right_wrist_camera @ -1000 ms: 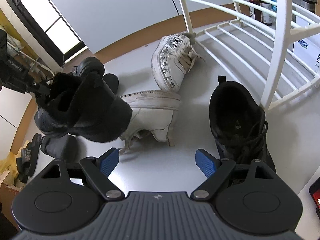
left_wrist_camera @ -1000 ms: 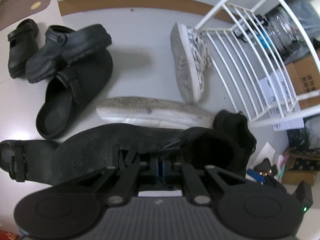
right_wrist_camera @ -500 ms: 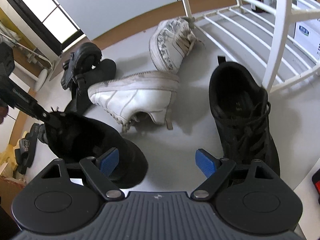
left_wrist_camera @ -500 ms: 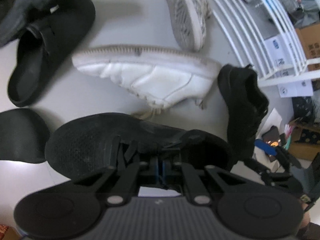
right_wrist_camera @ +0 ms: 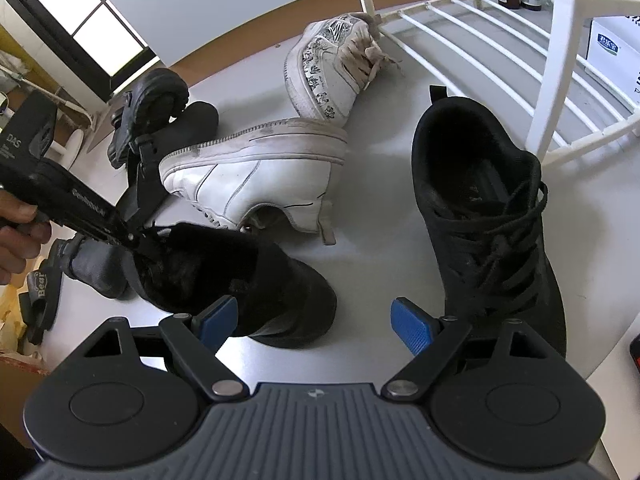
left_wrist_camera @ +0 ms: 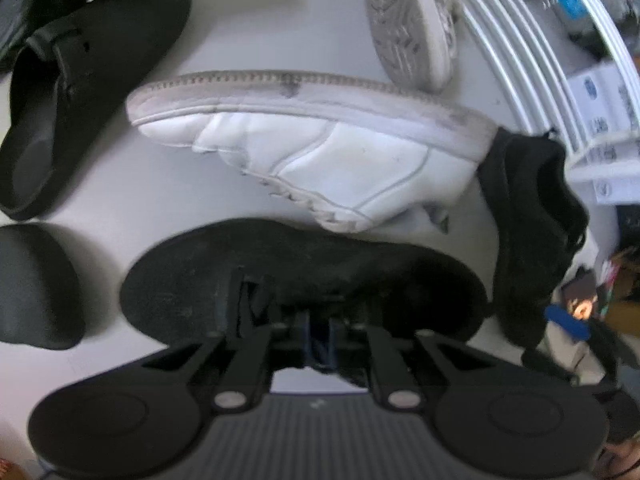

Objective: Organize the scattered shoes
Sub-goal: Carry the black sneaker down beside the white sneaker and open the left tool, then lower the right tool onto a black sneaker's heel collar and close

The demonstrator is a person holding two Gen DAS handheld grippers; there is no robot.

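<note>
Sprawling across the pale floor (right_wrist_camera: 360,240), the white wire shoe rack (right_wrist_camera: 556,60) fills the right side. Right beside its post, a laced black sneaker (right_wrist_camera: 492,220) sits upright. Its partner, the other black sneaker (right_wrist_camera: 240,276), is down on the floor on the left, the left gripper (left_wrist_camera: 318,336) at its collar with jaws opening, the collar's edge between them! Behind it, a plain white sneaker (right_wrist_camera: 260,172) lies tipped on its side, and a patterned white sneaker (right_wrist_camera: 332,68) rests against the rack's edge. Black clogs (left_wrist_camera: 80,80) crowd the far left. Closest in, the right gripper (right_wrist_camera: 316,320) hovers wide apart, blue pads (right_wrist_camera: 412,326) holding nothing.
</note>
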